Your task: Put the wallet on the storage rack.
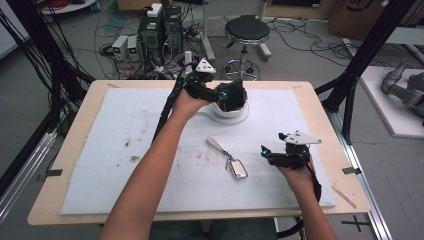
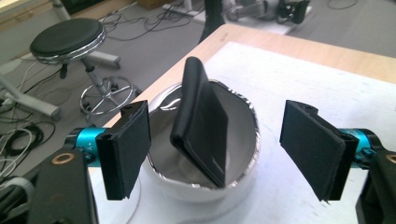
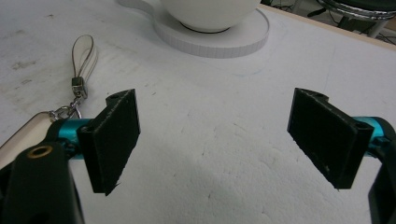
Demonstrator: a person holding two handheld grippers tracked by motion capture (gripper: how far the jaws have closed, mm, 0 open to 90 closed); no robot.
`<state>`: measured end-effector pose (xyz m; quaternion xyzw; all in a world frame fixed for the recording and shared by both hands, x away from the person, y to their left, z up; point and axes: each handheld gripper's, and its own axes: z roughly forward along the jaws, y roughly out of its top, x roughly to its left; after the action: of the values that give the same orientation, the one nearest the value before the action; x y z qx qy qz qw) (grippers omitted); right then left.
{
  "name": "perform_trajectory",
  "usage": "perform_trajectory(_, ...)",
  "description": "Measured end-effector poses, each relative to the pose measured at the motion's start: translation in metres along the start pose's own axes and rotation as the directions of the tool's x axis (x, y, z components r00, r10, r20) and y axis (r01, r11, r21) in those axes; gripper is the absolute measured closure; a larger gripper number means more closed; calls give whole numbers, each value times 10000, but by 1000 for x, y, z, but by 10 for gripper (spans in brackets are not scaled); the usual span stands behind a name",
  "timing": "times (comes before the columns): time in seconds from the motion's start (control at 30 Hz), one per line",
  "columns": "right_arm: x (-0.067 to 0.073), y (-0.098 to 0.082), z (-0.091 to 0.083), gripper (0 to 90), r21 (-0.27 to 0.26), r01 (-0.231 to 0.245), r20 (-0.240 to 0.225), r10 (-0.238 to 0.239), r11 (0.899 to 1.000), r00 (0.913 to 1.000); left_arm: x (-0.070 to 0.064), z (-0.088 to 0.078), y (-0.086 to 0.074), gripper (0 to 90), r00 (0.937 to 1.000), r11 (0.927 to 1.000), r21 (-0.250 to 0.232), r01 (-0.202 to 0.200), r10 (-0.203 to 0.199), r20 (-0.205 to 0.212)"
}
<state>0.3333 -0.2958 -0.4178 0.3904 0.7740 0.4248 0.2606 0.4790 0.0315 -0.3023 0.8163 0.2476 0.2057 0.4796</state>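
My left gripper has its jaws spread wide, nothing between them, and the black wallet stands tilted in the white bowl just ahead.

A black folded wallet stands tilted inside the white silver-rimmed cup on its saucer.

A matt black leather-look wallet leans in a glossy white cup with a shiny silver rim, on a rough white foam mat over pale wood table.
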Motion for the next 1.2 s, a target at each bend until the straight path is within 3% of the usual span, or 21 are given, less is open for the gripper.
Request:
perform_trajectory(0.33,3,4,3,171,-92,49,-36,-49,9999,10000,-14,-53,-25,227,9983,9982,-544,237,-207,537)
perform_trajectory(0.47,3,5,5,171,-126,38,-41,-38,9999,10000,-15,-73,-41,226,9985,9967,-738,330,-297,457)
perform_trajectory(0.83,2,7,9,171,-153,-41,-66,40,9999,10000,-15,-118,-92,201,9985,9981,-307,538,-533,160)
perform_trajectory(1.2,0,7,8,171,-194,-83,-27,82,9998,10000,-42,-152,-137,200,9984,9971,-512,571,-571,19)
